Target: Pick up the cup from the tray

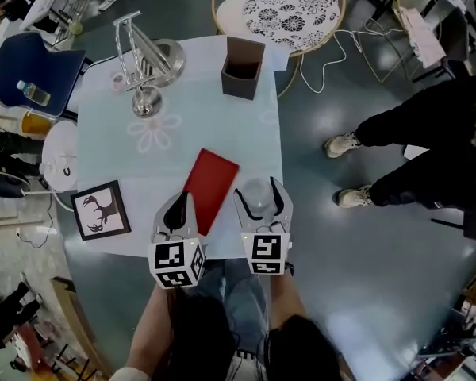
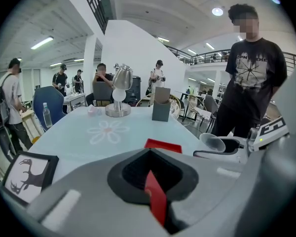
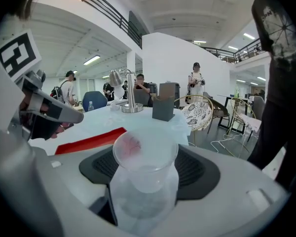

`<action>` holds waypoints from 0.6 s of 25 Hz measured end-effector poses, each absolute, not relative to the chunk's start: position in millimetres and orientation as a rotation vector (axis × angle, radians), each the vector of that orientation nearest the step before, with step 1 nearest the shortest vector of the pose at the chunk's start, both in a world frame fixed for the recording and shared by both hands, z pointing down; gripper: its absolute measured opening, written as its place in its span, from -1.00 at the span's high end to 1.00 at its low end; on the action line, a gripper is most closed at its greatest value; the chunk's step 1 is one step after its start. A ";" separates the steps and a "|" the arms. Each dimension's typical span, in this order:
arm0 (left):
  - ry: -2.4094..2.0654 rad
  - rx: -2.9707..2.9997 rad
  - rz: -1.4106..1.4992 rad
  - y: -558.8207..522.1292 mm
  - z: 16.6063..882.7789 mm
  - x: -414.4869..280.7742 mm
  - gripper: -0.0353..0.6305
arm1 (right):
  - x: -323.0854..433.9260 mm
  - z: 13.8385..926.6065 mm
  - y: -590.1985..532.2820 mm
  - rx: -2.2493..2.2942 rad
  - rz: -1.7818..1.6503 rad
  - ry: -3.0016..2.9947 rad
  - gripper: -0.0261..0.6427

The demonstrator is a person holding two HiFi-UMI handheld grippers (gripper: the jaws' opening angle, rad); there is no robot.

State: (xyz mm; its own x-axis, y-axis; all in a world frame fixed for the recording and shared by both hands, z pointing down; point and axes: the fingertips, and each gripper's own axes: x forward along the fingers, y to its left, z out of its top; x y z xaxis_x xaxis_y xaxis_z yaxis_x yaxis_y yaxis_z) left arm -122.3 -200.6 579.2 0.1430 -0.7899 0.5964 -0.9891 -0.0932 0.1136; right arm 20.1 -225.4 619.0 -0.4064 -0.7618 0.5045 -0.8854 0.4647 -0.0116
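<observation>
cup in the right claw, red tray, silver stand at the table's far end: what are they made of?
Cup: likely thin plastic, frosted and translucent; light passes dimly through its wall.
Red tray: probably plastic or coated board, hard to tell; flat, matte, no glare.
Stand: metal, polished; bright mirror-like highlights.

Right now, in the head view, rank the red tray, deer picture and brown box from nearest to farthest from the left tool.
1. Red tray: its near edge is clamped in the left tool.
2. Deer picture: off to the tool's left, on the near side.
3. Brown box: far side, ahead and to the right.
</observation>
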 end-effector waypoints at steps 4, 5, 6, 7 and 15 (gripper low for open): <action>-1.701 1.927 0.527 -198.3 578.0 -124.0 0.89 | 16.1 613.8 -222.6 1.350 0.424 -2.330 -0.26; -1.700 1.926 0.528 -197.3 577.2 -124.1 0.89 | 15.9 612.3 -221.2 1.342 0.422 -2.334 -0.27; -1.702 1.926 0.530 -196.5 575.7 -124.7 0.89 | 16.0 610.1 -220.1 1.338 0.419 -2.338 -0.28; -1.710 1.925 0.530 -196.1 573.7 -126.2 0.89 | 16.1 606.6 -219.8 1.337 0.411 -2.342 -0.29; -1.725 1.943 0.479 -184.9 549.3 -130.1 0.89 | 20.1 544.9 -205.4 1.340 0.274 -2.399 -0.29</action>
